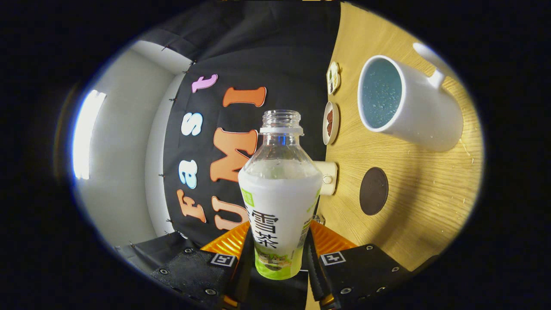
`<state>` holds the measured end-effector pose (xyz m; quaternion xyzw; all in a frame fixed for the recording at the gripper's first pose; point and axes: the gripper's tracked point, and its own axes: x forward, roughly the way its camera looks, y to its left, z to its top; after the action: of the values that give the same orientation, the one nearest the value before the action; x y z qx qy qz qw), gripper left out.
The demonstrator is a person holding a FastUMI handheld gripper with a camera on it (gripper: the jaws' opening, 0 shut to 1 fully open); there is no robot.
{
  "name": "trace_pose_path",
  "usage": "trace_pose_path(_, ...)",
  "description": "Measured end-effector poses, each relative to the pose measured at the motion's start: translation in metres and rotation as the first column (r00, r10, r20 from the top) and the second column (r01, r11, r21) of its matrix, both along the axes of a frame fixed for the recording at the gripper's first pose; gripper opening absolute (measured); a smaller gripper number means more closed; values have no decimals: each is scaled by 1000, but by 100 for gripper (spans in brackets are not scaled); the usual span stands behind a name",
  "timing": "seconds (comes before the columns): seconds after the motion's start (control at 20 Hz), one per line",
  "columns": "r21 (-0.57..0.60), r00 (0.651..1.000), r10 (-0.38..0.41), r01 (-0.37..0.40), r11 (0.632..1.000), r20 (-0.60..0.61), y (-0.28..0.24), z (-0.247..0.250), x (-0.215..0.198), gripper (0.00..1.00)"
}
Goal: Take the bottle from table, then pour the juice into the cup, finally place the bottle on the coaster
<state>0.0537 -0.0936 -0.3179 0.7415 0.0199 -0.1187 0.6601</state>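
Between the tongs (275, 258), clamped on both sides, the uncapped clear plastic bottle (279, 193) was rolled toward the white ceramic mug (409, 103), apparently for pouring.

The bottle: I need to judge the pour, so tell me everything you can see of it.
The bottle is clear plastic with a white and green label wrap around its body. Its cap is off, leaving a threaded open neck. Pale contents fill it to about the shoulder. It sits between the gripper's fingers, which press on its lower sides. The view is rolled sideways, so the bottle appears tipped toward the table, its mouth short of the cup.
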Motion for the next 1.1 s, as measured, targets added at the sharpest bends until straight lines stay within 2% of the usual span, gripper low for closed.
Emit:
trace_pose_path(0.6,214,996,-93,91,973,-2,-13,7,-2,57)
trace_pose_path(1.1,229,995,-97,101,968,-31,-18,7,-7,57)
